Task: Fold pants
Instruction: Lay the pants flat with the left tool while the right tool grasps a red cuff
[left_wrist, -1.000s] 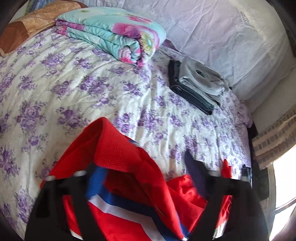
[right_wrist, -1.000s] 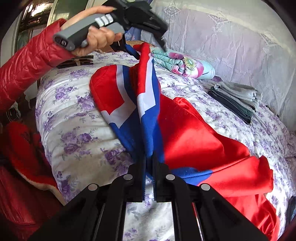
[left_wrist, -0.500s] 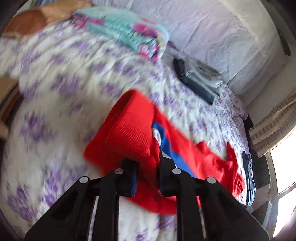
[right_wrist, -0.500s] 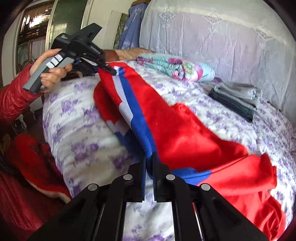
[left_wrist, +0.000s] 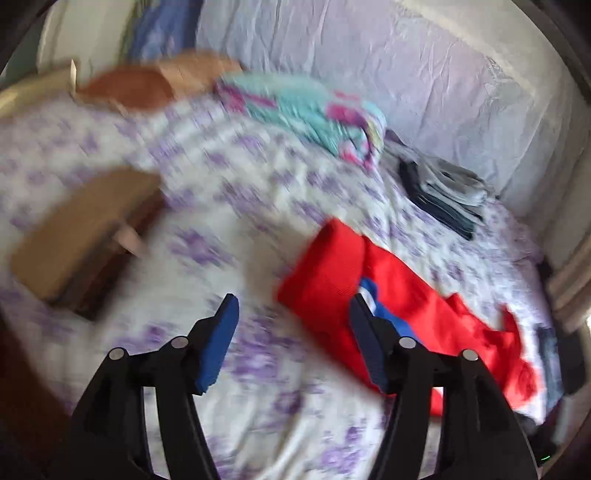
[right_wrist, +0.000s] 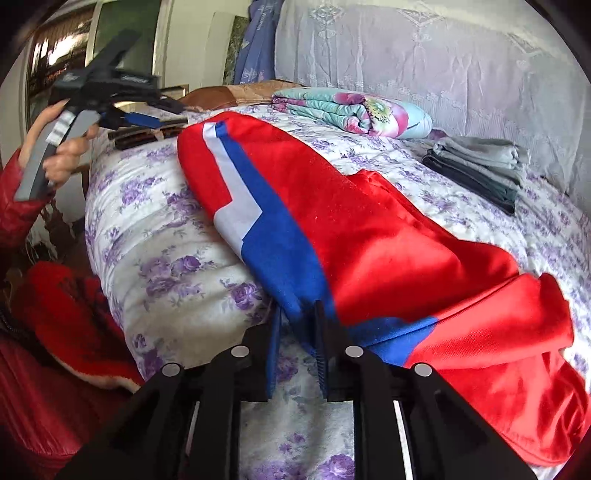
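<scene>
The red pants (right_wrist: 388, 236), with a blue and white stripe, lie stretched across the floral bedspread (right_wrist: 155, 229). My right gripper (right_wrist: 297, 332) sits at their near blue edge. Its jaws are opening, and the edge lies loose between the fingertips. In the left wrist view my left gripper (left_wrist: 293, 325) hovers over the bed with its jaws opening and nothing gripped. The pants (left_wrist: 332, 266) lie just beyond its right finger (left_wrist: 364, 339). The right wrist view shows a hand holding the left gripper (right_wrist: 177, 114) off the far end of the pants.
A folded floral quilt (right_wrist: 351, 110) and a stack of folded grey and dark clothes (right_wrist: 480, 166) lie near the lace-covered headboard. A brown pillow (right_wrist: 221, 94) sits at the back. A brown flat box (left_wrist: 85, 229) lies on the bed at left. A red sleeve (right_wrist: 18, 206) is at the left edge.
The left gripper has let go of the pants' far end and swung away to the left. The pants have dropped flat on the bed. The right jaws have parted slightly.
</scene>
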